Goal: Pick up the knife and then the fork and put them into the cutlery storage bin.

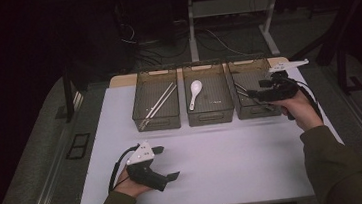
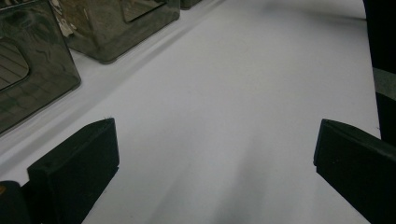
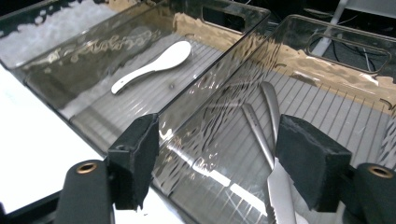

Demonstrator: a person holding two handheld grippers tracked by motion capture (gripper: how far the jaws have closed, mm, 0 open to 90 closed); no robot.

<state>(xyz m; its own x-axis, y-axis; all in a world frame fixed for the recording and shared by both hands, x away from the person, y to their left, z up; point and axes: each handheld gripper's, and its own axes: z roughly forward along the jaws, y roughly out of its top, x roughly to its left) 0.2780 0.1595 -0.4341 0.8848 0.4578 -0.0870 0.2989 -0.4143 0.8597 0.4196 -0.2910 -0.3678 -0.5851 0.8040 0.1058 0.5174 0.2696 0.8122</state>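
Three smoky clear bins stand in a row along the far edge of the desk (image 1: 215, 164), each keeping one kind of cutlery, which reads as a sorting job: chopsticks (image 1: 161, 100) lie slanted in the left bin (image 1: 156, 118), a white spoon (image 1: 195, 93) in the middle bin (image 1: 210, 115), and metal knives (image 3: 268, 135) in the right bin (image 1: 260, 109), near the far right corner of the desk. The right tool (image 1: 261, 93) hangs over that right bin, its jaws apart and pressing on nothing; in the right gripper view the knives lie on the ribbed floor below and between the two black pads (image 3: 310, 161), one with a serrated blade, so this looks like a piece just set down among its kind, though that is only a judgement. The left tool (image 1: 167, 162) rests low near the front left part of the desk, jaws wide apart with bare desk between them, probably waiting its turn. How many knives there are is hard to say: the wavy wall of the bin blurs them, the right pad covers part of one, and the lower edge of the right gripper view cuts the blades off. In the high view they are only dark thin streaks.
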